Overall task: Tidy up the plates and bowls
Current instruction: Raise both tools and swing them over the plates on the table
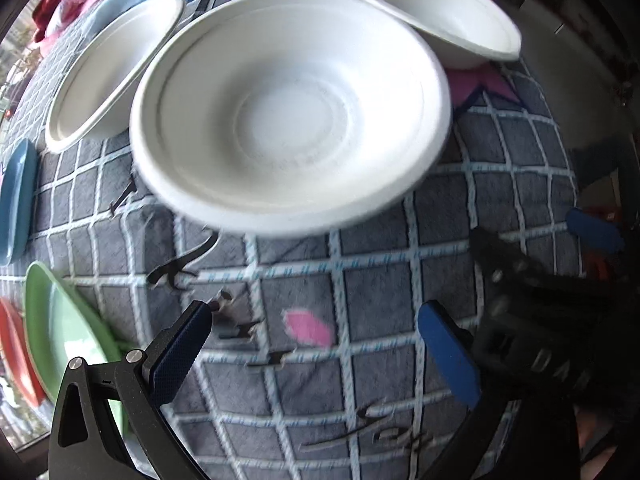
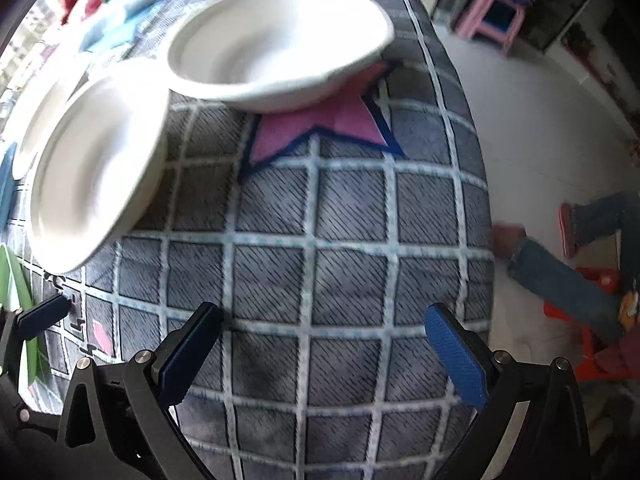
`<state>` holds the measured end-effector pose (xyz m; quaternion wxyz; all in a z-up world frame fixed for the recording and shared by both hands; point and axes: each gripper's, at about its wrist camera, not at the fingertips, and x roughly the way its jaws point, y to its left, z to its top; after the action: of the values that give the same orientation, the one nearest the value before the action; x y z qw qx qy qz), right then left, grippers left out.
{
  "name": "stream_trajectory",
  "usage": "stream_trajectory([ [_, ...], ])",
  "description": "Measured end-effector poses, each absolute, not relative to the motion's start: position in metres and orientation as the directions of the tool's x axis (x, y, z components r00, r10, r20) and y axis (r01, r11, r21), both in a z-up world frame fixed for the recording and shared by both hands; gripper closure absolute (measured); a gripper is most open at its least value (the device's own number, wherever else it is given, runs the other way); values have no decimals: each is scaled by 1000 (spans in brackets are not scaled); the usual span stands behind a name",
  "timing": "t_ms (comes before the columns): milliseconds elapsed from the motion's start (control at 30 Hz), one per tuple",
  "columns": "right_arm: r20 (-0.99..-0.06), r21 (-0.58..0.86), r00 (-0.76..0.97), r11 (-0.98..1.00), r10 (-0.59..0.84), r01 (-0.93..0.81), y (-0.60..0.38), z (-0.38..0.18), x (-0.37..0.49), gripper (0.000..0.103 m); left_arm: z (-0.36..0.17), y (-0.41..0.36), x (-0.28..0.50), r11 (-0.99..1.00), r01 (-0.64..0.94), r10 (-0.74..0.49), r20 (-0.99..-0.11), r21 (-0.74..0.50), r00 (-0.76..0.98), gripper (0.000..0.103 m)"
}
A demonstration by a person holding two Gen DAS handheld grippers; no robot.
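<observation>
Left gripper [image 1: 316, 344]: you are holding it with jaws spread, nothing between them. Right gripper [image 2: 324, 344]: likewise spread and carrying nothing.

Middle white bowl [image 1: 288, 108]: sitting just ahead of your left gripper, flanked closely by a left bowl [image 1: 108, 68] and a far bowl [image 2: 280, 40] near the cloth's edge.

Risk: thin rims are likely flexing or sliding on soft fabric; a push could be sending the far bowl off the edge.

Surface: grey checked cloth [image 2: 320, 260]. Coloured plates: green plate [image 1: 60, 320] and blue plate [image 1: 16, 200] lying at left. Room: pale floor [image 2: 540, 140], pink stool [image 2: 492, 16].
</observation>
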<state>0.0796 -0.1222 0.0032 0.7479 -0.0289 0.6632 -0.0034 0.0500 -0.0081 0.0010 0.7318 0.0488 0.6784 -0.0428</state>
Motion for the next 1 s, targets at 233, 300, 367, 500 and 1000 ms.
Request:
stream_trajectory([
  [233, -999, 16, 38, 997, 13, 77, -150, 29, 74, 1, 43, -1, 32, 990, 137, 4, -1000, 8, 24, 0],
  [300, -999, 22, 33, 996, 19, 91, -155, 35, 69, 1, 59, 3, 21, 987, 158, 20, -1000, 23, 21, 0],
  [367, -999, 43, 31, 993, 40, 112, -160, 43, 58, 1, 76, 9, 10, 984, 179, 4, -999, 11, 37, 0],
  [500, -994, 90, 66, 990, 84, 109, -157, 59, 31, 1, 105, 29, -16, 980, 198, -5, -997, 11, 79, 0],
  [1000, -969, 29, 236, 984, 72, -178, -54, 110, 13, 1, 123, 155, -31, 998, 37, -51, -992, -46, 117, 0],
])
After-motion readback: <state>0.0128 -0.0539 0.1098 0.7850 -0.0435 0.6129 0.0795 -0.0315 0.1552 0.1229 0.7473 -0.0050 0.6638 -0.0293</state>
